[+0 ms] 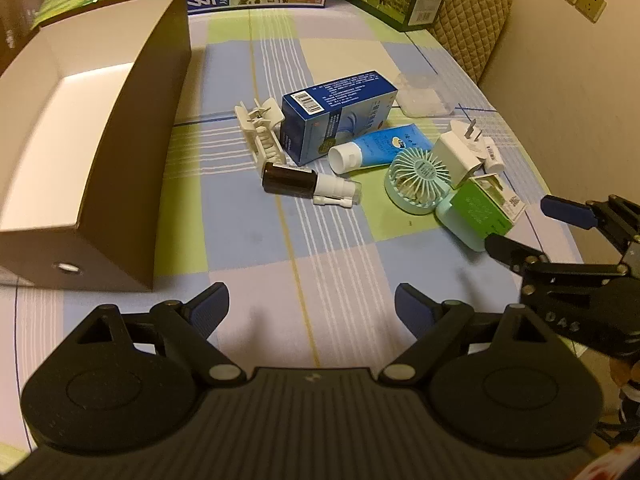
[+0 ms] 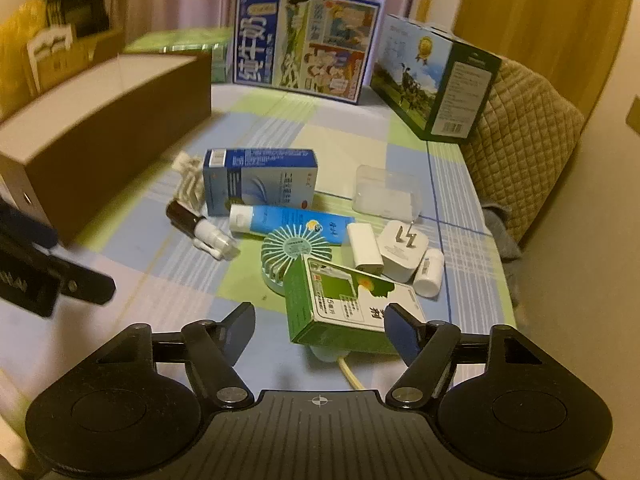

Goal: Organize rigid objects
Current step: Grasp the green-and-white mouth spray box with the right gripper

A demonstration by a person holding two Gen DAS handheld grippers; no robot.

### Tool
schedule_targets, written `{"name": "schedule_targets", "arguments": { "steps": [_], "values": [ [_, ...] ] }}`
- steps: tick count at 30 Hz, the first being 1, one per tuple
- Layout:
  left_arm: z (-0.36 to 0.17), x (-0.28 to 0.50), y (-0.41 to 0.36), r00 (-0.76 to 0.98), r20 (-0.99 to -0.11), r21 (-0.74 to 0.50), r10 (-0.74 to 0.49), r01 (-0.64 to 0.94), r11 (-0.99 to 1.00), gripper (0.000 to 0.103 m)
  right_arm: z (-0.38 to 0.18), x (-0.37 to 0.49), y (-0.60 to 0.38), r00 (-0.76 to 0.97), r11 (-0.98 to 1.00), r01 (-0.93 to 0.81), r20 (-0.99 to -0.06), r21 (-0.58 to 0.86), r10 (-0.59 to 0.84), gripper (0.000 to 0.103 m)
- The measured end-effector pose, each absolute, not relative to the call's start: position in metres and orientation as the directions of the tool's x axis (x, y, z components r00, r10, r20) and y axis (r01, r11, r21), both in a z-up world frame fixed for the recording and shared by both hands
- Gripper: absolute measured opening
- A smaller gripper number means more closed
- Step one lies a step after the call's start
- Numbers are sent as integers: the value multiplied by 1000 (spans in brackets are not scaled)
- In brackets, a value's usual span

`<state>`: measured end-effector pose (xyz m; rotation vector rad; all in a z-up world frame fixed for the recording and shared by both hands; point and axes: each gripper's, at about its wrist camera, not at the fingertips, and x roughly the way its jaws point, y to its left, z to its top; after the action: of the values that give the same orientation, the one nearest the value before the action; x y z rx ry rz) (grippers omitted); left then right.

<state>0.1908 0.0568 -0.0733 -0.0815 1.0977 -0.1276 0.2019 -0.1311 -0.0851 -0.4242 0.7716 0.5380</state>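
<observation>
A heap of small items lies on the checked tablecloth: a blue medicine box (image 1: pixel 336 114) (image 2: pixel 260 180), a blue tube (image 1: pixel 380 148) (image 2: pixel 288 222), a brown spray bottle (image 1: pixel 308 184) (image 2: pixel 200 228), a white hair clip (image 1: pixel 260 132), a mint hand fan (image 1: pixel 420 180) (image 2: pixel 292 254), a white plug (image 1: pixel 460 152) (image 2: pixel 402 246) and a green box (image 1: pixel 482 204) (image 2: pixel 344 304). My right gripper (image 2: pixel 320 330) is open, its fingers either side of the green box's near end. My left gripper (image 1: pixel 312 306) is open and empty above bare cloth, near the heap.
An open brown box with a white inside (image 1: pixel 80 128) (image 2: pixel 104 120) stands at the left. Milk cartons (image 2: pixel 304 44) and a green-sided box (image 2: pixel 436 76) stand at the back. A clear plastic case (image 2: pixel 386 192) lies behind the heap. A quilted chair (image 2: pixel 528 144) is at the right.
</observation>
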Motion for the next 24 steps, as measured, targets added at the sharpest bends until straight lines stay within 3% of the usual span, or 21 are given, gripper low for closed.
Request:
{"name": "schedule_targets", "arguments": {
  "steps": [6,9,11,17,24],
  "values": [
    [-80,205,65,427,-889,-137,-165,96,986,88,-109,202,-109,642,738,-599,-737,-311,210,60],
    [-82,211,67,418,-892,-139,-173,111,984,88,-120,201,-105,675,712,-588,-717,-383,172,44],
    [-84,214,68,412,-893,-139,-180,126,982,88,-124,201,-107,687,700,-586,-708,-407,164,41],
    [-90,221,64,393,-896,-153,-205,160,975,87,-108,188,-132,708,746,-547,-685,-380,170,35],
    [-98,226,55,381,-897,-164,-222,178,970,87,-107,175,-180,641,800,-518,-757,-302,129,35]
  ]
}}
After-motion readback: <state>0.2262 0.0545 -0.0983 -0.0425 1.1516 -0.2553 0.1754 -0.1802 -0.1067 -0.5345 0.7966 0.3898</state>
